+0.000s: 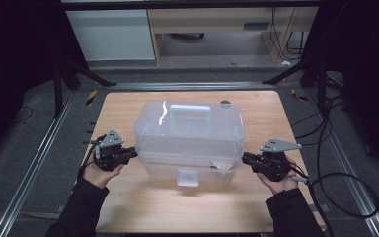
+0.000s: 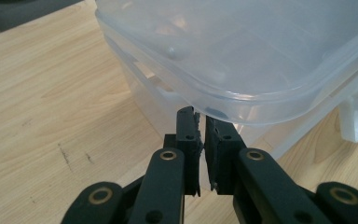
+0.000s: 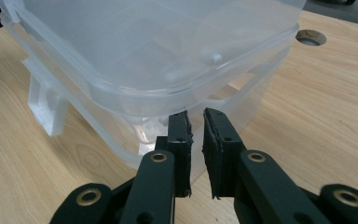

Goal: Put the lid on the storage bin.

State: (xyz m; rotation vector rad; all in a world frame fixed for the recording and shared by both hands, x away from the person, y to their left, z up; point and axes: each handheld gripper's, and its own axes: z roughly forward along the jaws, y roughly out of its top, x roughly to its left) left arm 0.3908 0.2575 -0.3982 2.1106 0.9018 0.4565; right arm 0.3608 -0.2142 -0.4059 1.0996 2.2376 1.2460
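Observation:
A clear plastic storage box with a handled lid stands in the middle of the wooden table. The lid sits slightly askew on the base. My left gripper touches the box's left end; in the left gripper view its jaws are nearly together, their tips just under the lid's rim. At the box's right end is my right gripper. Its jaws stand a narrow gap apart under the lid's rim, with nothing between them.
A white latch hangs on the box's front wall. A round hole lies in the table behind the box. Cables trail on the floor to the right. Metal rails run along both sides of the table.

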